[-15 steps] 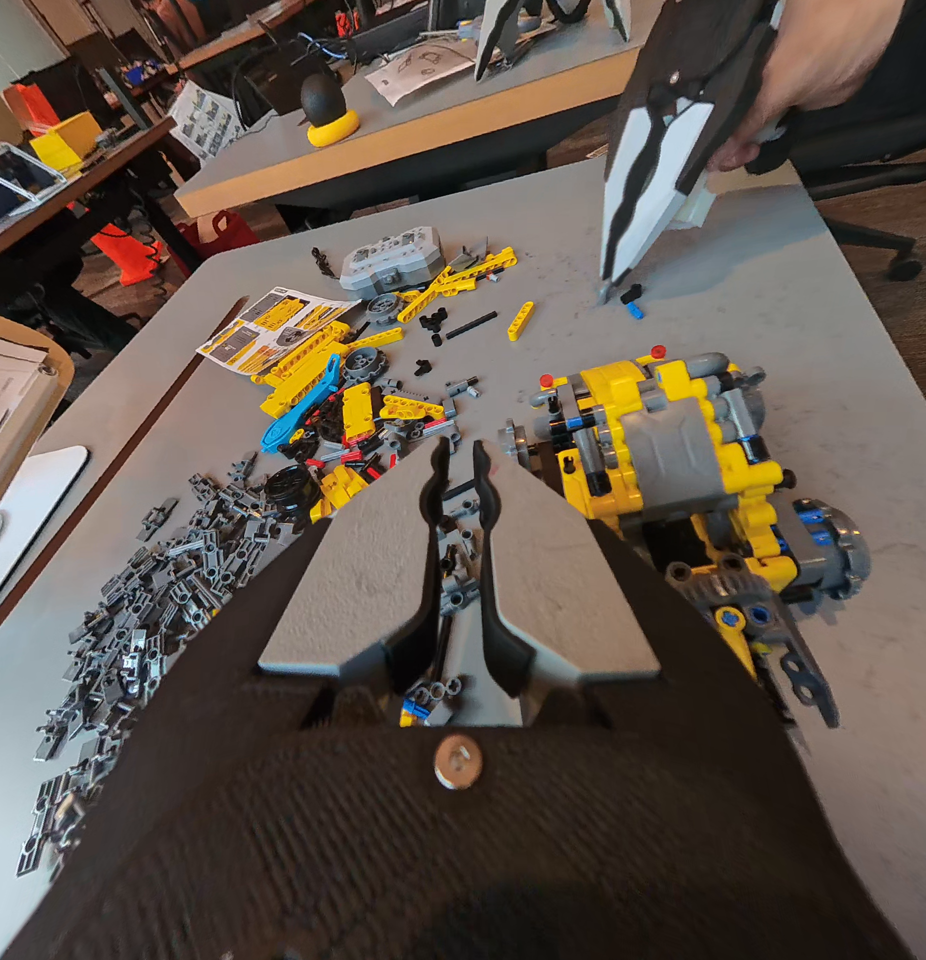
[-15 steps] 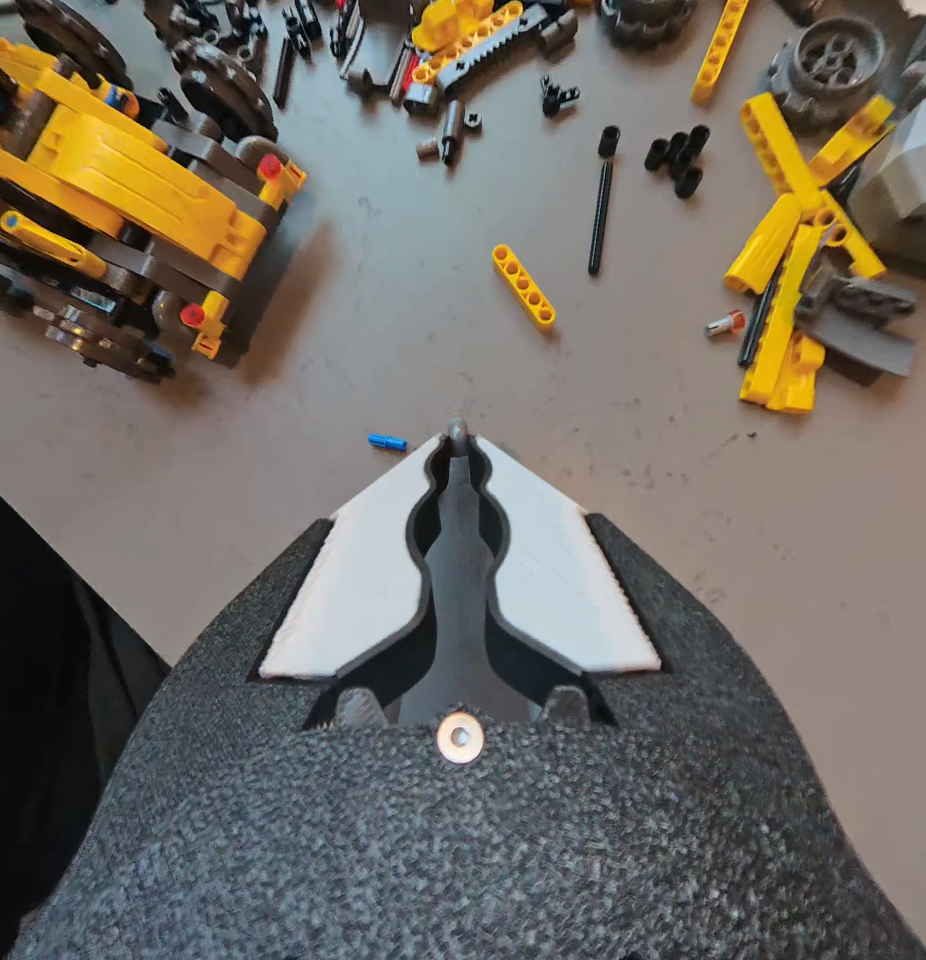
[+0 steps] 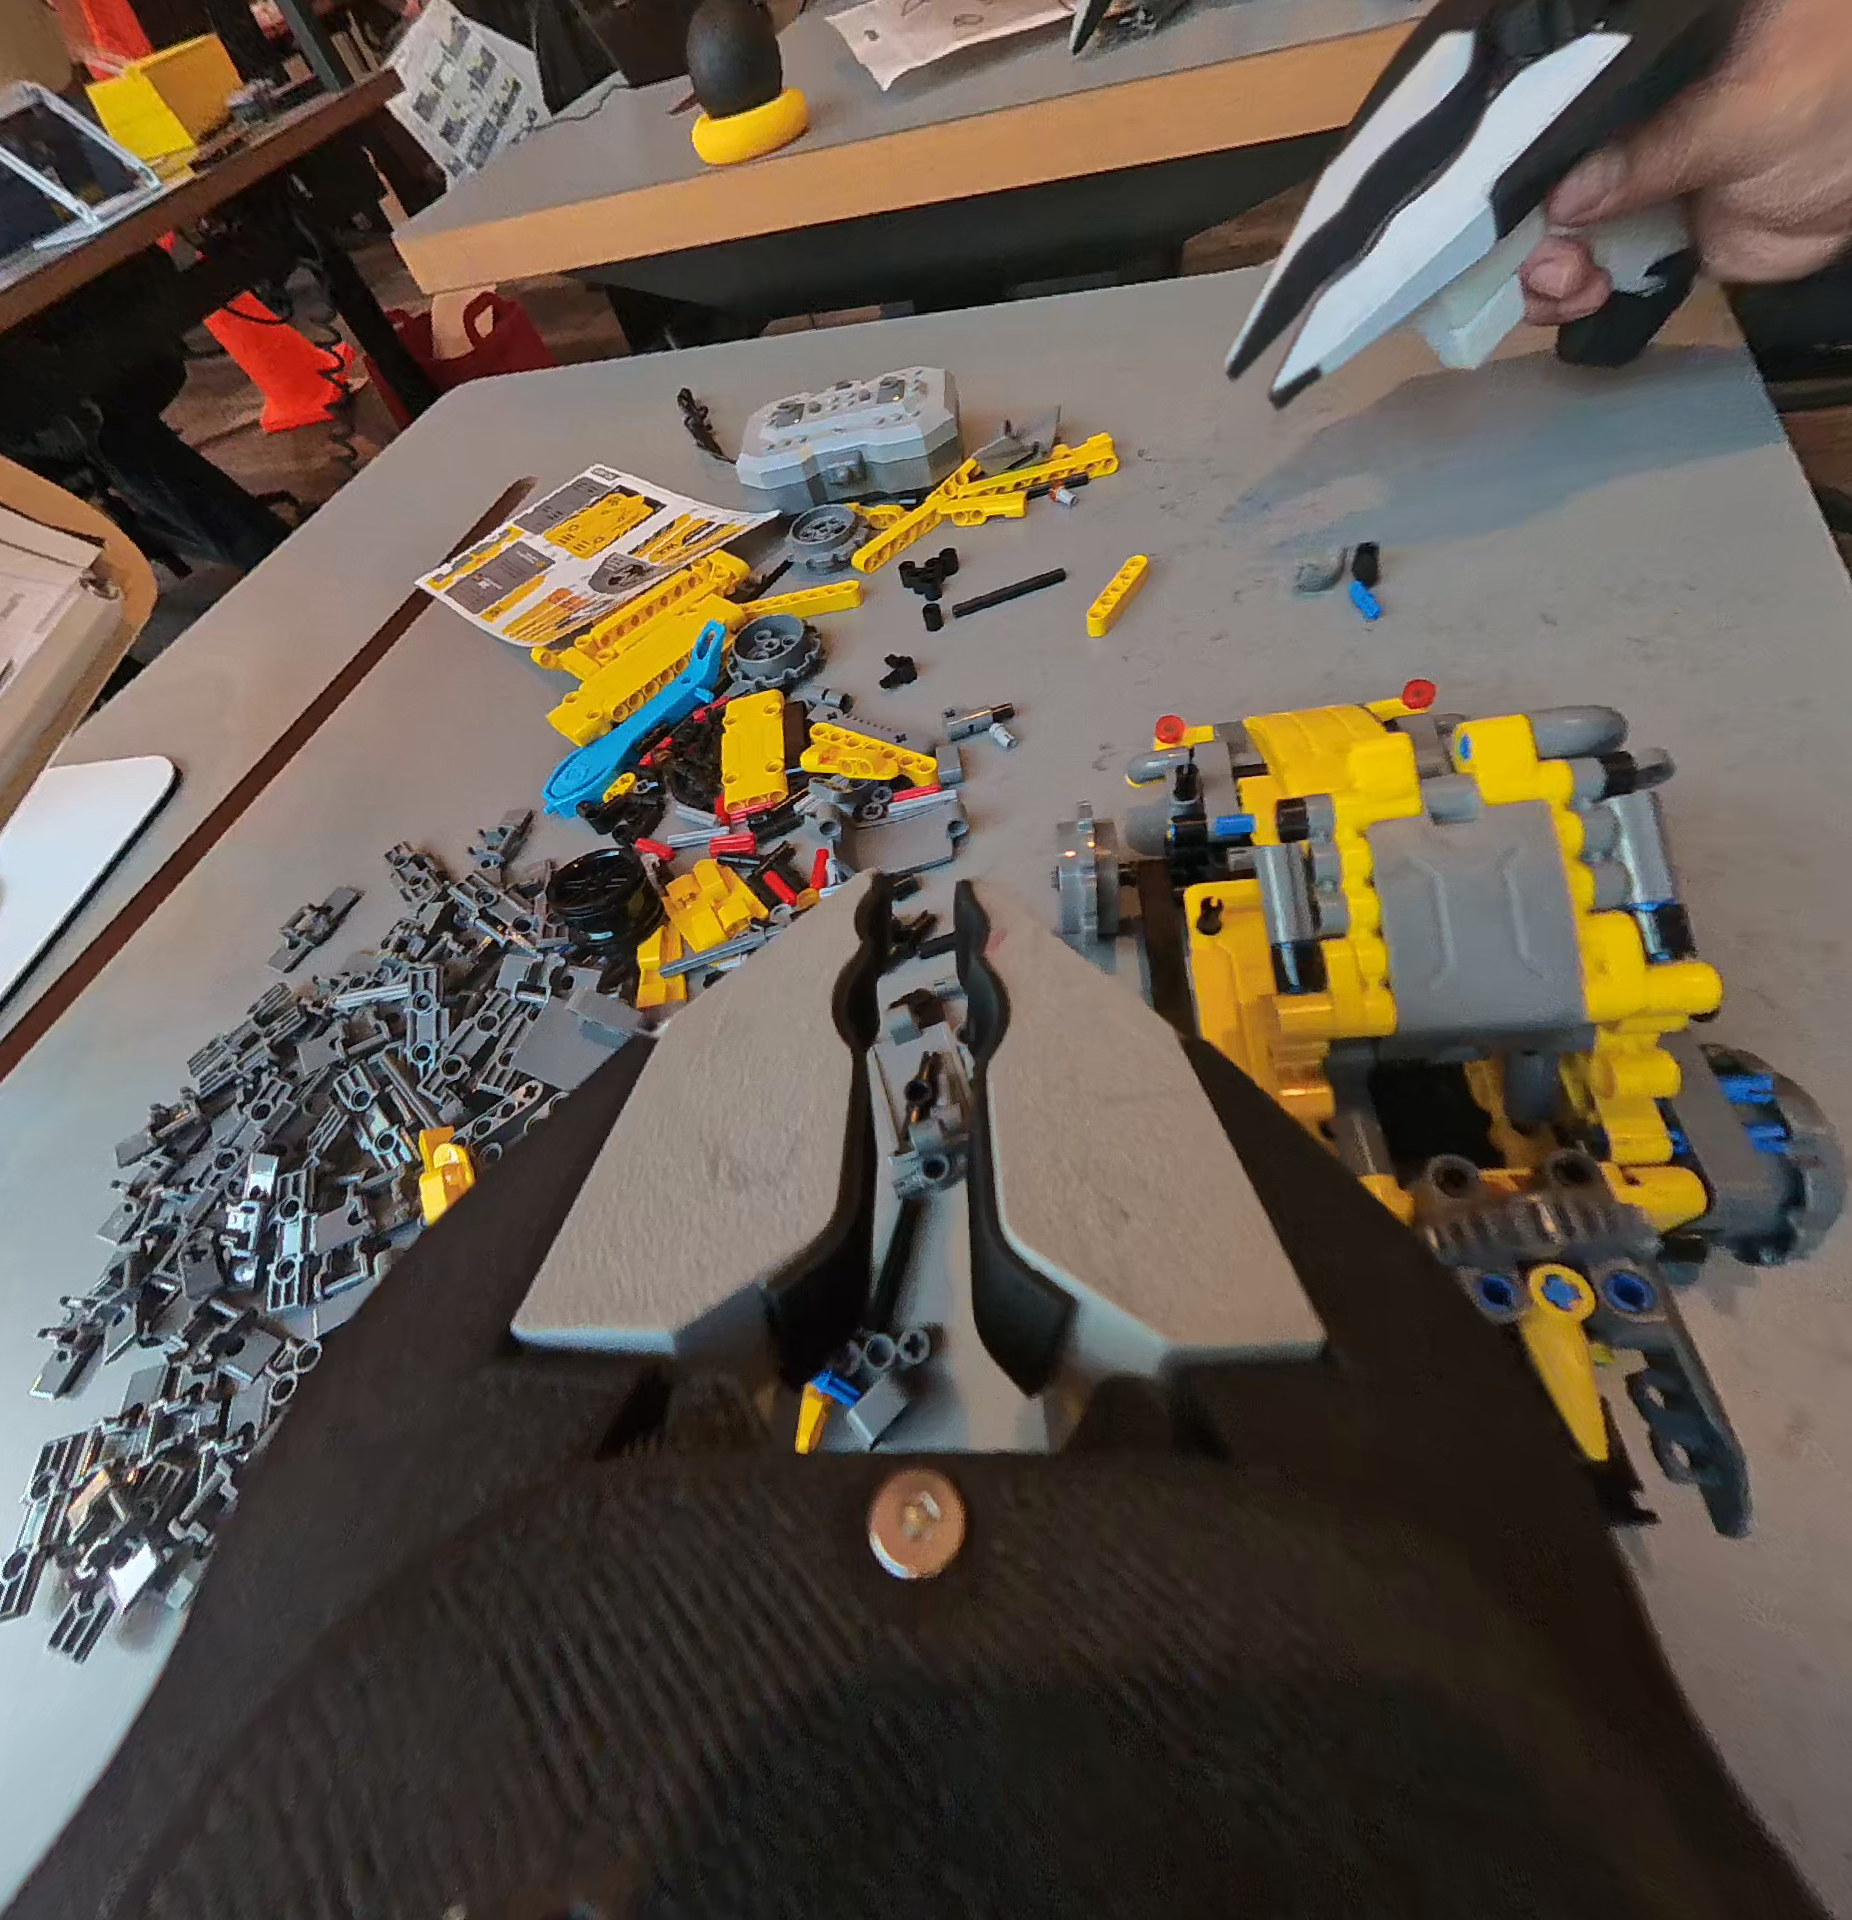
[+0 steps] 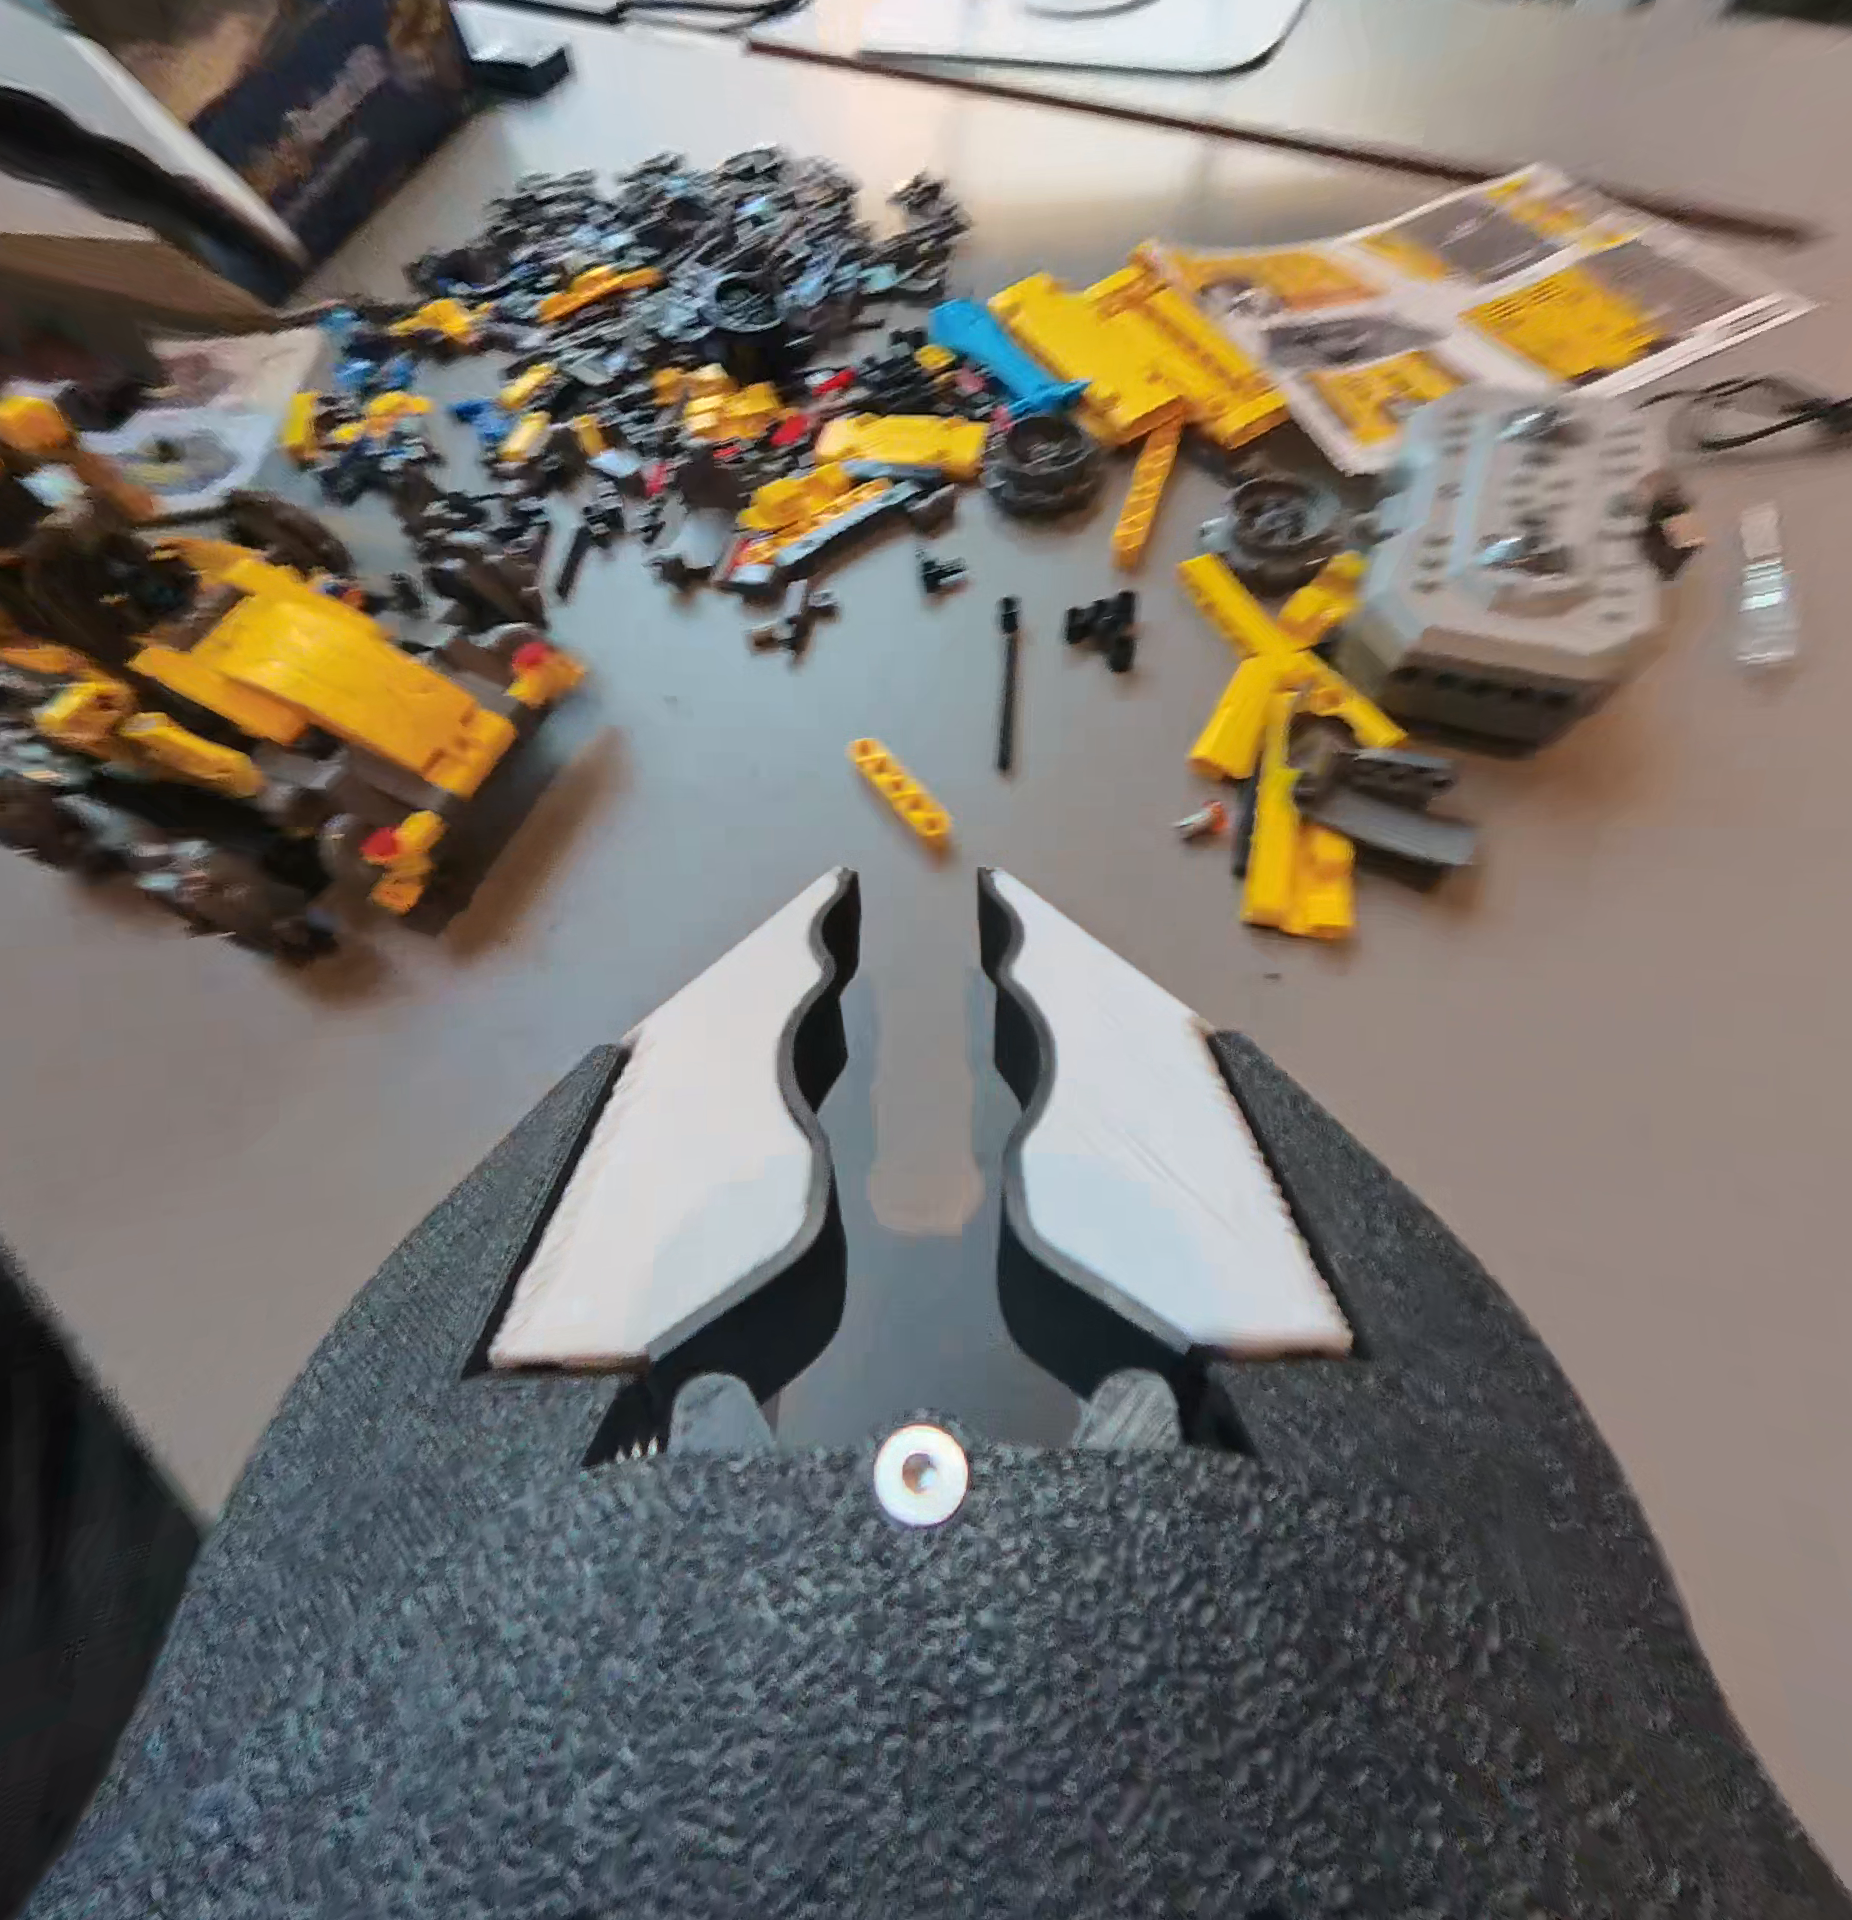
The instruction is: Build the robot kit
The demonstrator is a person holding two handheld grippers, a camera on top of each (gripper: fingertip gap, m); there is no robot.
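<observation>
Two grippers are in my views, and both have a gap between their fingers with nothing held. My left gripper (image 3: 917,899), with grey fingers on a black body, hangs low over the grey table (image 3: 1524,540), its tips parted above loose small grey and black plastic pieces. Just beside it on its right stands the half-built yellow and grey brick vehicle (image 3: 1421,935). On its left lies a heap of dark grey track links (image 3: 278,1164), and ahead a mixed pile of yellow, black and red building parts (image 3: 735,790) with a blue curved tool (image 3: 631,727) among them.

My right gripper (image 4: 917,883), white-fingered on a black body and held by a hand (image 3: 1753,156), is raised clear of the table with its jaws apart. Nearest its tips in its own blurred view is a short yellow beam with holes (image 4: 899,795), lying alone beside a thin black axle rod (image 4: 1007,686). Farther off sit a light grey battery-box block (image 4: 1514,582) and a printed yellow and white leaflet (image 4: 1473,291). Below the raised tips, in the left view, a small grey piece, a black pin and a blue pin (image 3: 1363,600) lie together.
</observation>
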